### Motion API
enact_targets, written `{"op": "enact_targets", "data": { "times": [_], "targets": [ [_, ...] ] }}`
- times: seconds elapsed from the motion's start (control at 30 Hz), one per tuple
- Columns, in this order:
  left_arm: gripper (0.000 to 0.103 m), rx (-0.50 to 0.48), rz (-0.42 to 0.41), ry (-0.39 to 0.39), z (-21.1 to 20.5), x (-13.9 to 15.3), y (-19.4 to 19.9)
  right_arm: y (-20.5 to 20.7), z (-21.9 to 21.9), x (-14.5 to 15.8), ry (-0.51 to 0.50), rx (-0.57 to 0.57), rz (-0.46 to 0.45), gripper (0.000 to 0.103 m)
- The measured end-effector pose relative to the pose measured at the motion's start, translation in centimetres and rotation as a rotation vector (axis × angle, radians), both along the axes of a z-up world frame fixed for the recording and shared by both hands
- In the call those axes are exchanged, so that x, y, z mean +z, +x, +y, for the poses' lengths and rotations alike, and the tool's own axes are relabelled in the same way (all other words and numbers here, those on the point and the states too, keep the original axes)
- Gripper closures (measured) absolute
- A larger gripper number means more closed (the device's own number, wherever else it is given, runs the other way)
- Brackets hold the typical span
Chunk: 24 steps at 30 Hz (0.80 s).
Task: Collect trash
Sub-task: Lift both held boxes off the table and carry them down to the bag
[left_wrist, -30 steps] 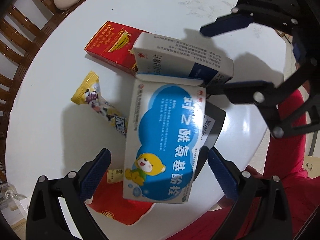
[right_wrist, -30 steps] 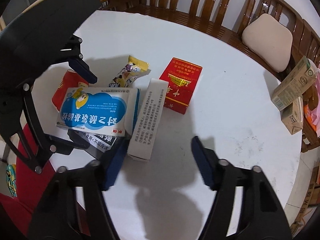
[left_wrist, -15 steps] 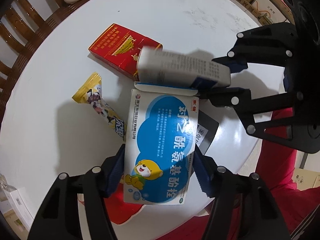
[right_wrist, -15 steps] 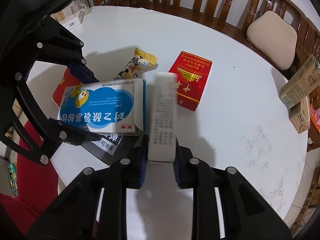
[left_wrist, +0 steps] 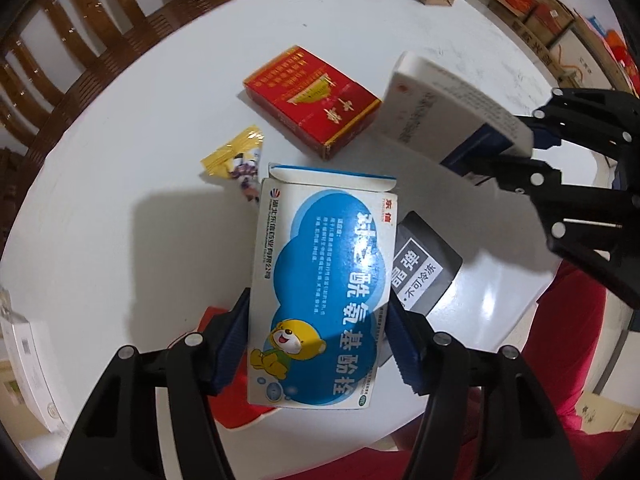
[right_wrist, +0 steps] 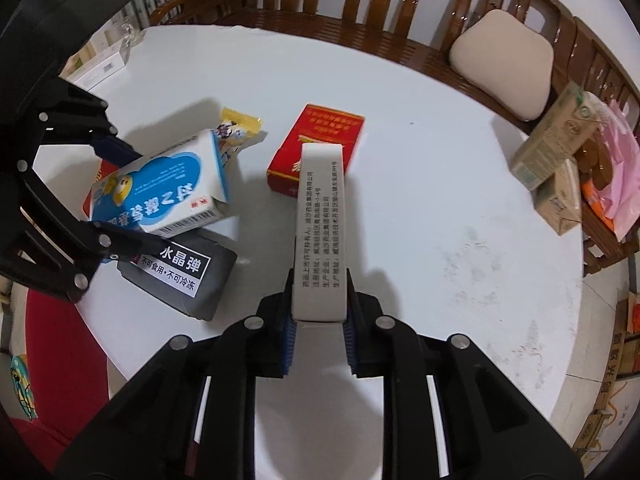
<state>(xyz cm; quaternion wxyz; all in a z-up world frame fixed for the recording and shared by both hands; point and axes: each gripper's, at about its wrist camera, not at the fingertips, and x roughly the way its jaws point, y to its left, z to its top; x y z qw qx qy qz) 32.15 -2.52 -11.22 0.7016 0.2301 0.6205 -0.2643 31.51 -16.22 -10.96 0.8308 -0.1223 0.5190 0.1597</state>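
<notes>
My left gripper point(left_wrist: 320, 332) is shut on a blue and white medicine box point(left_wrist: 320, 280) with a cartoon bear, held above the round white table point(left_wrist: 120, 240). The box also shows in the right wrist view point(right_wrist: 160, 188). My right gripper point(right_wrist: 318, 320) is shut on a long white medicine box point(right_wrist: 320, 232), lifted off the table; it shows in the left wrist view point(left_wrist: 448, 108). On the table lie a red cigarette box point(left_wrist: 312, 100), a yellow snack wrapper point(left_wrist: 236, 156), a black packet point(left_wrist: 420, 268) and a red packet point(left_wrist: 236, 396).
Wooden chairs point(right_wrist: 360, 8) ring the far side, one with a beige cushion point(right_wrist: 504, 60). Brown cartons point(right_wrist: 556, 152) and a pink bag point(right_wrist: 616, 172) sit at the table's right edge. A white box point(right_wrist: 100, 64) sits at the far left. A red stool point(left_wrist: 568, 344) stands below the near edge.
Both grippers have shut on their boxes and lifted them. The white box has risen and swung away from the blue box; the blue box is tilted up off the black packet.
</notes>
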Motion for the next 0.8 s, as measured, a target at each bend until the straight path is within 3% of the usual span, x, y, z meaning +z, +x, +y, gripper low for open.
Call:
{"op": "enact_targets", "data": {
  "times": [0.13,0.4,0.8],
  "targets": [
    [0.042,0.037,-0.017,-0.026,1.1,1.5,-0.6,-1.0,-0.2,1.6,-0.012,-0.019,-0.039,0.083],
    [0.042,0.113,-0.124,-0.069,3.1,7.2,-3.2,-3.5,-0.1,6.9,-0.017,-0.032,-0.143,0.083],
    [0.042,0.185,-0.263,-0.144,5.9,13.7,-11.9,-13.0,1.3,15.7,-0.017,-0.022,-0.318,0.083]
  ]
}}
